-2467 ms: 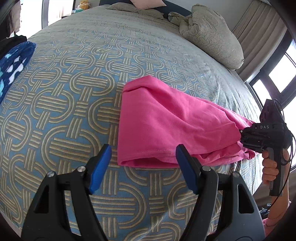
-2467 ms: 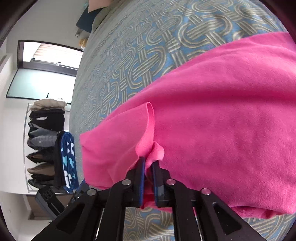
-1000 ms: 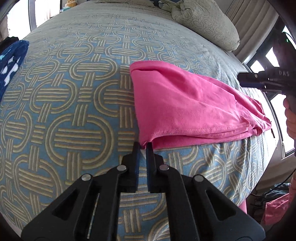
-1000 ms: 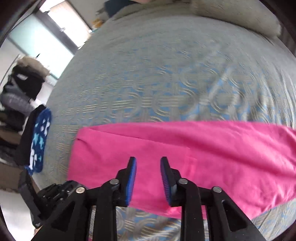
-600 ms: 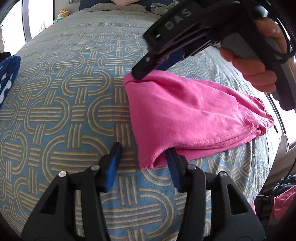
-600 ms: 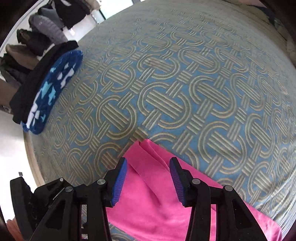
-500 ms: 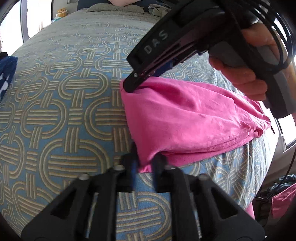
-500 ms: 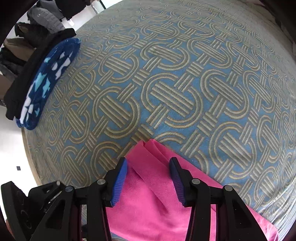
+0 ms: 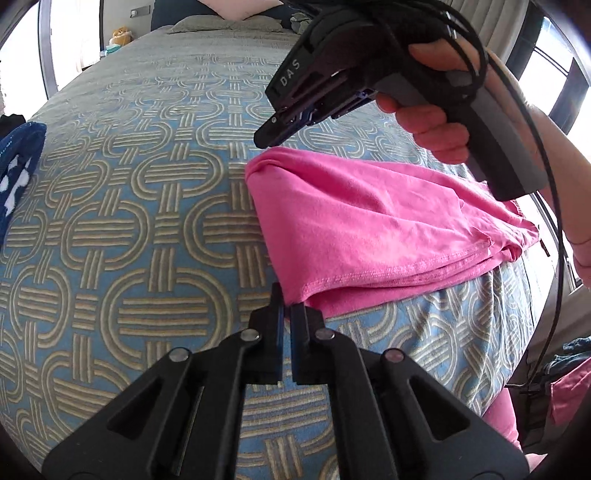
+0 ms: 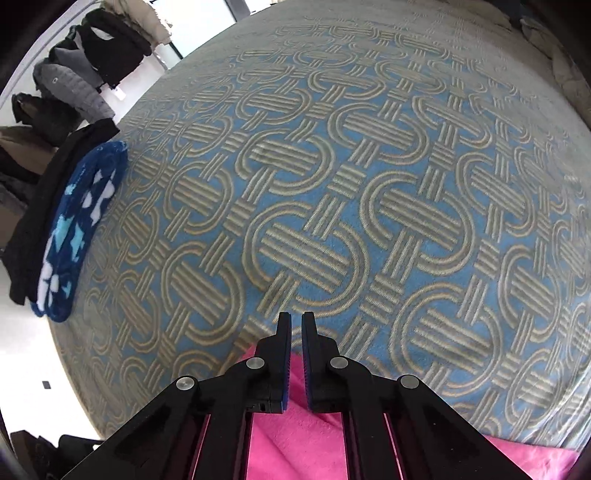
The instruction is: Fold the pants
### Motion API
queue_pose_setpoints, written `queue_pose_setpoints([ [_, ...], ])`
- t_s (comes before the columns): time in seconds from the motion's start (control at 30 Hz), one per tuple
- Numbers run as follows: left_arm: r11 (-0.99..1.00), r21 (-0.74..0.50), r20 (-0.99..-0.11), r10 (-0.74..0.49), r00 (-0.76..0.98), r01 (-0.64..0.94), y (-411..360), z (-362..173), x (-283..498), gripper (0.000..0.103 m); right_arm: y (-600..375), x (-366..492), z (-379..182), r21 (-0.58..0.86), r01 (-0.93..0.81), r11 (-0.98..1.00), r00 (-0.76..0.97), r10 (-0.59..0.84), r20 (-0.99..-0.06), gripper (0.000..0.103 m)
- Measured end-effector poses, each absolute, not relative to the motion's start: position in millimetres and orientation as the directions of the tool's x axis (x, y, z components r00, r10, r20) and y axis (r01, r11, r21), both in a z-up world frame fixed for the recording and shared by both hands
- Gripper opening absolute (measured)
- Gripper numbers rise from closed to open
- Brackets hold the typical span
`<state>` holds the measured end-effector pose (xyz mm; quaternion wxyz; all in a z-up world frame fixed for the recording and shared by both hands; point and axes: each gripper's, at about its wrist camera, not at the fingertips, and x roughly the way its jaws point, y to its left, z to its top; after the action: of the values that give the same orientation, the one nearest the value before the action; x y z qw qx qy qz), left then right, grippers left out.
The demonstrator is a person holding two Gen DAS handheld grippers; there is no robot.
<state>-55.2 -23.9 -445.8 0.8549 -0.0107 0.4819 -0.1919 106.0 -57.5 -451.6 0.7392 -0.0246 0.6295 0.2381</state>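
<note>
Half a second ago both tools were nearer the cloth's left end and the right one was spread wide; now the right gripper point(image 9: 275, 127) is hanging above the far left corner with its jaws drawn almost together, a thin slit showing between them in the right wrist view, and nothing is lying in that slit. The pink pants point(image 9: 373, 229) are lying folded in several layers on the patterned bedspread point(image 9: 140, 236), near the bed's right-hand edge, their stitched hems stacked along the near side. The left gripper point(image 9: 286, 308) is sitting at the near left corner with its jaws nearly closed; the corner of the top layer is reaching right down to the fingertips, but whether it is actually being pinched I cannot tell. In the right wrist view the right gripper point(image 10: 295, 325) is pointing out past the fabric's edge, with pink cloth point(image 10: 291, 435) showing beneath its fingers. Left of the pants a wide stretch of bedspread is running out to a blue patterned blanket point(image 10: 74, 236) and a black garment point(image 10: 40, 206) at the bed's far left edge. A grey pillow point(image 9: 225, 25) is lying at the headboard end.
</note>
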Motion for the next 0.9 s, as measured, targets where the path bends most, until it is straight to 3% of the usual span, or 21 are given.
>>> queue_pose_setpoints([
  [0.03, 0.925, -0.2, -0.822, -0.338, 0.459, 0.323, -24, -446, -55, 0.003, -59, 103, -451, 0.276, -0.396, 0.876, 0.073, 0.33, -0.941, 0.012],
  [0.1, 0.924, -0.201, -0.819, -0.34, 0.462, 0.324, -24, -446, -58, 0.004, -59, 95, -447, 0.265, -0.434, 0.861, 0.06, 0.322, -0.945, 0.032],
  [0.13, 0.925, -0.205, -0.817, -0.342, 0.463, 0.321, -25, -447, -59, 0.009, -59, 89, -445, 0.253, -0.459, 0.851, 0.063, 0.315, -0.947, 0.037],
  [0.17, 0.925, -0.208, -0.82, -0.342, 0.46, 0.317, -26, -448, -59, 0.015, -57, 86, -443, 0.244, -0.479, 0.843, 0.065, 0.311, -0.948, 0.052],
  [0.2, 0.927, -0.211, -0.822, -0.34, 0.457, 0.31, -26, -449, -58, 0.028, -52, 82, -444, 0.233, -0.492, 0.839, 0.067, 0.304, -0.95, 0.062],
  [0.23, 0.929, -0.217, -0.818, -0.341, 0.464, 0.299, -26, -450, -55, 0.035, -51, 79, -444, 0.216, -0.5, 0.838, 0.071, 0.288, -0.955, 0.062],
  [0.27, 0.928, -0.23, -0.811, -0.35, 0.47, 0.294, -26, -452, -52, 0.035, -47, 80, -450, 0.193, -0.508, 0.839, 0.078, 0.268, -0.96, 0.061],
  [0.3, 0.924, -0.249, -0.805, -0.364, 0.469, 0.289, -26, -454, -49, 0.027, -36, 81, -459, 0.161, -0.513, 0.843, 0.08, 0.234, -0.969, 0.044],
  [0.33, 0.917, -0.269, -0.8, -0.383, 0.462, 0.295, -28, -456, -46, 0.006, -32, 81, -466, 0.167, -0.513, 0.842, 0.061, 0.229, -0.971, 0.024],
  [0.37, 0.91, -0.288, -0.794, -0.401, 0.456, 0.299, -27, -457, -45, 0.004, -28, 81, -468, 0.192, -0.507, 0.841, 0.046, 0.249, -0.968, 0.011],
  [0.47, 0.904, -0.283, -0.759, -0.415, 0.501, 0.321, -24, -443, -58, 0.004, -23, 86, -460, 0.168, -0.472, 0.865, 0.107, 0.246, -0.963, 0.002],
  [0.6, 0.889, -0.281, -0.751, -0.438, 0.494, 0.36, -21, -428, -81, 0.005, -51, 110, -447, 0.272, -0.322, 0.907, 0.184, 0.341, -0.922, 0.002],
  [0.7, 0.915, -0.19, -0.8, -0.354, 0.484, 0.356, -25, -442, -86, 0.005, -57, 102, -444, 0.328, -0.361, 0.873, 0.141, 0.399, -0.906, 0.003],
  [0.73, 0.923, -0.163, -0.812, -0.326, 0.483, 0.349, -24, -447, -87, 0.01, -60, 96, -441, 0.337, -0.372, 0.865, 0.131, 0.409, -0.903, 0.003],
  [0.9, 0.926, -0.217, -0.817, -0.346, 0.46, 0.31, -12, -454, -88, 0.016, -73, 55, -427, 0.377, -0.422, 0.825, 0.093, 0.453, -0.887, 0.016],
])
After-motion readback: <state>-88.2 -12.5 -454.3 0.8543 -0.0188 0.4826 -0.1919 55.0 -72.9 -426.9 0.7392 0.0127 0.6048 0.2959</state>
